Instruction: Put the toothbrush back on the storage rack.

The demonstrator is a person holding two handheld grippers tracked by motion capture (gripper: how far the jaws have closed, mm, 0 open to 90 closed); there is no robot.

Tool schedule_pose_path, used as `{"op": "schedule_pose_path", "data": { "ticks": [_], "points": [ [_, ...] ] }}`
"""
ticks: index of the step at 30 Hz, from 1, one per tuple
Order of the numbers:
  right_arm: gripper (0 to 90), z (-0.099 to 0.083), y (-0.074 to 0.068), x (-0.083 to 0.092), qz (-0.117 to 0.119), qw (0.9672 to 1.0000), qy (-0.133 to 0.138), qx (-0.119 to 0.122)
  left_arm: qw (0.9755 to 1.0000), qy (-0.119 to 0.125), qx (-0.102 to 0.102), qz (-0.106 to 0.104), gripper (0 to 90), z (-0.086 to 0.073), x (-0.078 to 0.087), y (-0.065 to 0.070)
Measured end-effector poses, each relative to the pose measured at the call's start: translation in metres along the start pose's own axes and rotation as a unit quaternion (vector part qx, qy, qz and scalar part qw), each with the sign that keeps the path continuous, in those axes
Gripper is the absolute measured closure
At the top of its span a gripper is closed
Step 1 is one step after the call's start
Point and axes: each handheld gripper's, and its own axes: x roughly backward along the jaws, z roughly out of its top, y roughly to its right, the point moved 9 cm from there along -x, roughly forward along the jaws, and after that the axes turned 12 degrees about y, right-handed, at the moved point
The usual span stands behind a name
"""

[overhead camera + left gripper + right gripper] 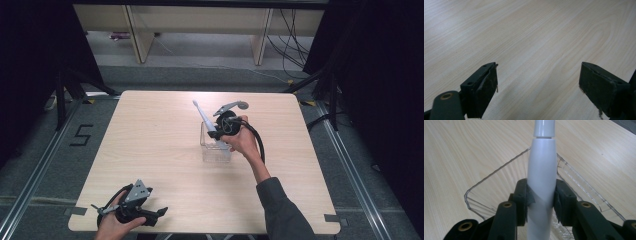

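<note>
A white electric toothbrush (pixel 205 121) leans up and to the left out of a clear plastic box (pixel 214 150) near the table's middle. My right gripper (pixel 220 134) is shut on its handle just above the box; in the right gripper view both black pads press the sides of the white handle (pixel 541 175), with the clear box (pixel 486 182) behind and below. My left gripper (pixel 157 212) rests at the table's front left edge, held by a hand. In the left gripper view its jaws stand wide apart over bare wood, and the gripper (pixel 537 82) is open.
The light wooden table (pixel 160 145) has bare surface on all sides of the box. Beyond its far edge are wooden furniture legs (pixel 135 35) and cables on the floor (pixel 295 45). Black curtains and stands flank both sides.
</note>
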Motion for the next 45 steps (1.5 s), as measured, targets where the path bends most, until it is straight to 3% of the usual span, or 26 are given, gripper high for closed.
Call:
{"op": "schedule_pose_path", "data": {
  "ticks": [2,5,6,8,9,10,11,13,16,17,19,20,24,26,29,33,39,40,41,42,44,45],
  "points": [
    [66.6,-0.002,0.000,0.000,0.001,0.9999,-0.013,-0.005,1.0000,0.000,0.000,0.000,14.7,0.000,0.000,0.000],
    [66.6,-0.003,0.002,-0.001,0.002,0.9999,-0.014,0.009,1.0000,0.000,0.000,0.000,14.7,0.000,0.000,0.000],
    [66.6,-0.003,0.002,-0.003,-0.002,0.9999,-0.009,0.007,1.0000,0.003,-0.005,-0.001,14.7,0.001,-0.001,-0.001],
    [66.6,-0.006,0.000,-0.001,-0.005,0.9996,-0.027,-0.004,1.0000,0.000,-0.001,0.002,14.7,0.000,0.000,0.000],
    [66.6,-0.005,0.001,-0.003,0.001,0.9997,-0.023,0.008,1.0000,0.001,-0.001,0.002,14.7,0.000,0.000,0.000],
    [66.6,-0.006,0.000,-0.005,0.000,0.9998,-0.018,0.006,1.0000,0.001,0.000,0.002,14.7,0.000,0.000,0.000],
    [66.6,-0.008,-0.001,-0.005,-0.003,0.9995,-0.030,-0.009,1.0000,0.001,-0.001,0.001,14.7,0.000,0.000,0.000],
    [66.6,-0.008,0.001,-0.005,-0.001,0.9995,-0.031,0.007,0.9999,-0.008,-0.011,0.007,14.7,-0.001,0.002,-0.004],
    [66.5,-0.010,-0.002,-0.006,0.001,0.9992,-0.039,-0.003,0.9999,-0.005,-0.008,0.004,14.7,-0.001,0.001,-0.002],
    [66.5,-0.010,-0.001,-0.007,-0.001,0.9992,-0.039,0.007,1.0000,0.000,-0.001,0.001,14.7,0.000,0.001,0.000],
    [66.5,-0.010,-0.001,-0.009,0.000,0.9993,-0.036,0.007,0.9999,-0.009,-0.011,0.006,14.7,-0.001,0.001,-0.004],
    [66.5,-0.010,0.000,-0.009,0.001,0.9991,-0.037,0.019,0.9999,-0.005,-0.008,0.006,14.7,-0.001,0.001,-0.003],
    [66.4,-0.012,-0.001,-0.008,-0.006,0.9988,-0.048,-0.003,0.9999,-0.006,-0.013,0.003,14.7,0.000,0.002,-0.003],
    [66.4,-0.012,-0.002,-0.010,-0.005,0.9990,-0.044,-0.005,1.0000,0.002,-0.002,0.002,14.7,0.001,0.001,-0.001],
    [66.3,-0.011,0.001,-0.010,-0.002,0.9989,-0.045,0.013,1.0000,0.002,-0.004,0.004,14.7,0.001,0.001,-0.001],
    [66.3,-0.011,0.001,-0.012,-0.003,0.9989,-0.046,0.005,0.9998,-0.007,-0.014,0.009,14.7,-0.001,0.002,-0.004],
    [65.6,-0.012,0.001,-0.013,-0.003,0.9989,-0.047,-0.001,1.0000,0.000,-0.004,0.006,14.7,0.000,0.001,-0.002],
    [64.9,-0.012,-0.001,-0.012,-0.006,0.9986,-0.049,-0.017,1.0000,0.001,-0.004,0.005,14.7,0.000,0.001,-0.002],
    [63.3,-0.010,0.002,-0.011,-0.006,0.9992,-0.040,-0.006,1.0000,0.003,-0.006,0.005,14.7,0.001,0.001,-0.002],
    [62.8,-0.009,0.000,-0.011,-0.010,0.9991,-0.036,-0.019,0.9999,0.007,-0.013,0.001,14.7,0.002,0.000,-0.002],
    [61.6,-0.007,-0.001,-0.006,-0.008,0.9989,-0.042,-0.017,1.0000,0.003,-0.006,0.002,14.7,0.001,0.000,-0.001],
    [61.1,-0.005,-0.001,-0.005,-0.003,0.9995,-0.031,-0.009,1.0000,0.004,-0.005,0.001,14.7,0.001,0.000,-0.001]
  ]
}}
